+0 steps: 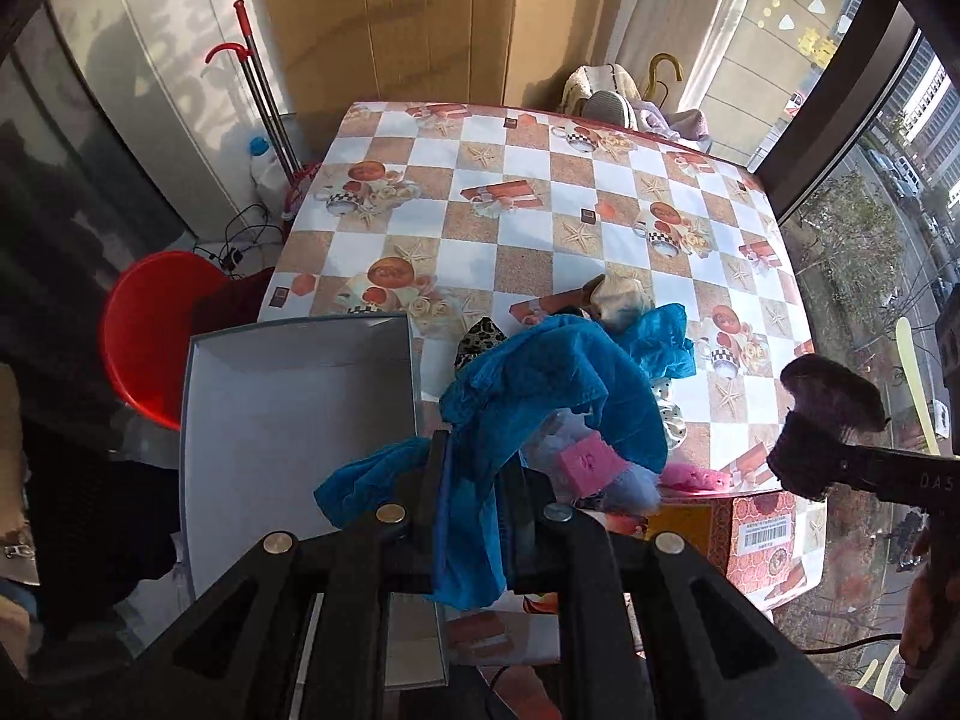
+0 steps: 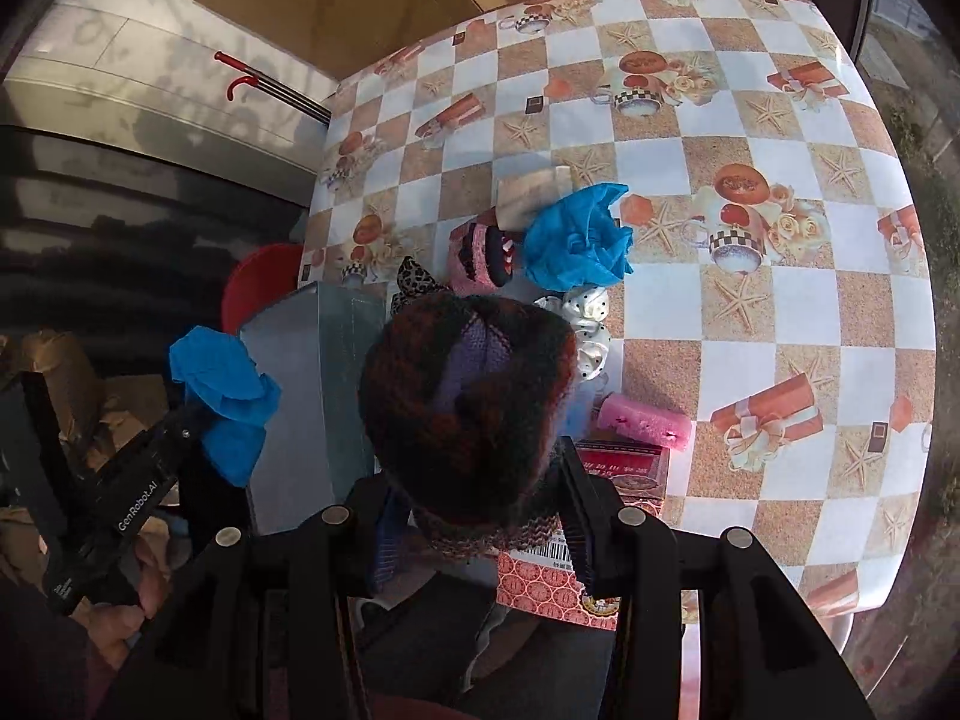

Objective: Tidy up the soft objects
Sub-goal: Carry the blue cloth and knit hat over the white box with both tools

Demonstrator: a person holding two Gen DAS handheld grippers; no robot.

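Note:
My left gripper (image 1: pixel 471 474) is shut on a blue cloth (image 1: pixel 540 384) and holds it above the table beside the open grey box (image 1: pixel 300 408); it also shows in the right wrist view (image 2: pixel 225 402). My right gripper (image 2: pixel 480 480) is shut on a dark fuzzy knitted hat (image 2: pixel 468 396), which also shows in the left wrist view (image 1: pixel 831 396). A pile of soft things lies on the table: another blue cloth (image 2: pixel 576 240), a pink sponge (image 2: pixel 645 423), a polka-dot scrunchie (image 2: pixel 585 324), a leopard-print piece (image 2: pixel 417 279), a pink striped item (image 2: pixel 480 252) and a beige cloth (image 2: pixel 528 195).
The table has a checkered cloth (image 1: pixel 510 198). A red printed carton (image 2: pixel 570 570) sits at the near edge. A red stool (image 1: pixel 150 324) stands left of the table. Mop poles (image 1: pixel 264 90) and a bottle (image 1: pixel 264 171) stand behind. A window (image 1: pixel 888 210) is at the right.

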